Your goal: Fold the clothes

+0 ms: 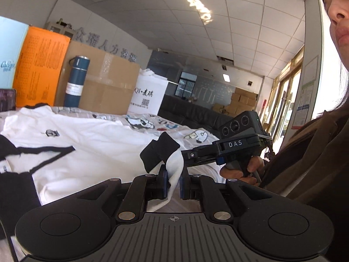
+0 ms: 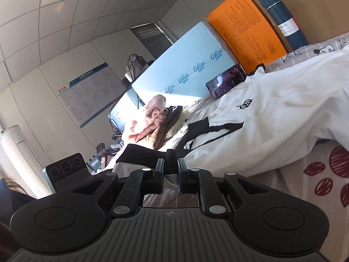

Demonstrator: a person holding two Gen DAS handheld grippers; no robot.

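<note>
Looking along the left hand-held gripper: jaws nearly closed on a bunched bit of the shirt, white cloth with a black cuff standing up above the pads, so this looks like a sleeve end lifted off the bed. Rest of the shirt lies spread on the patterned sheet to the left, logo up, black collar trim at the left edge. Holding the sleeve raised likely keeps it free to swing over the body for a fold. The right hand-held gripper comes in from the right, tip touching the same cuff; the person's hand is wrapped on its pistol grip, tool roughly level. Thermos, boxes and a white bag stand behind the bed, well apart from the work. Right wrist view: right hand-held gripper jaws are narrow with black cloth between them, so I read it as pinching the cuff too. White shirt body runs away to the upper right, draped over the bed edge. Phone leans near the collar; a pile of clothes sits beyond. Both tools sit low and close together, each pointed in at the shirt.
</note>
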